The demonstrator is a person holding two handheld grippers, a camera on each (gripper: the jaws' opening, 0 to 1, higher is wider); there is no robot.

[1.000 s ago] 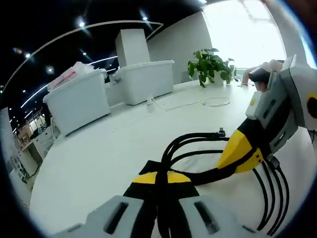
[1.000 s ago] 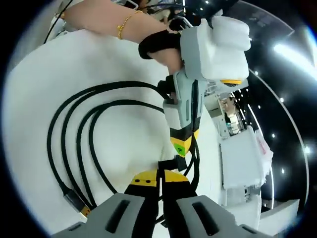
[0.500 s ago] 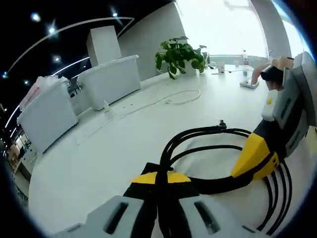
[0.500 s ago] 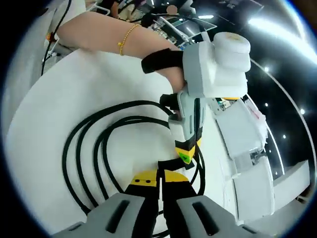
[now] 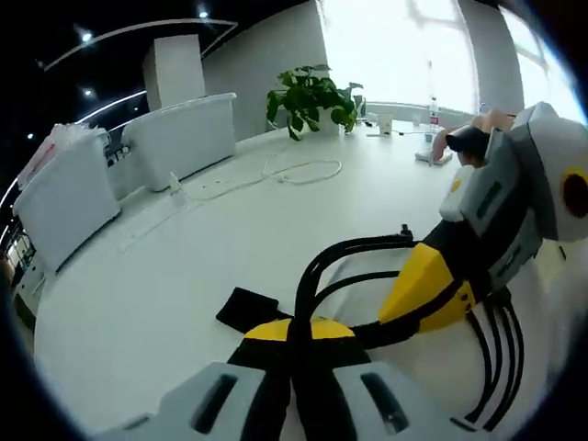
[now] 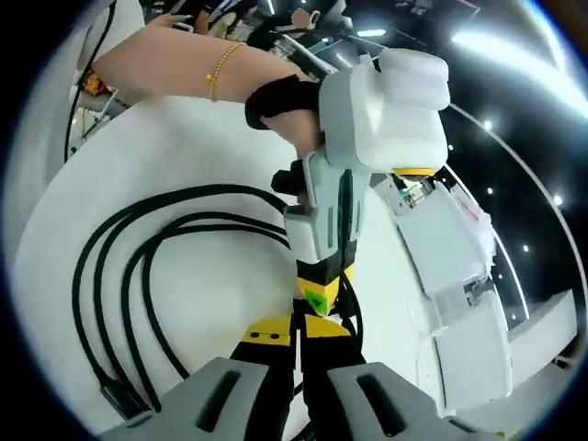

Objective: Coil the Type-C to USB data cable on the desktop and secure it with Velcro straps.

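Both hand-held grippers, left (image 5: 296, 333) and right (image 6: 297, 329), clamped on the coiled black cable (image 6: 129, 266) over the white desktop (image 5: 165, 266)

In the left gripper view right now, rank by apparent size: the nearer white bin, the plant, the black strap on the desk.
1. Bin, largest.
2. Plant.
3. Strap, smallest, though it lies nearest the camera, so true size is unsure.

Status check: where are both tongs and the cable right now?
Left tongs and right tongs both shut on the coiled black data cable. Loops lie on the white desktop. Black Velcro strap beside the left tongs, not yet applied.
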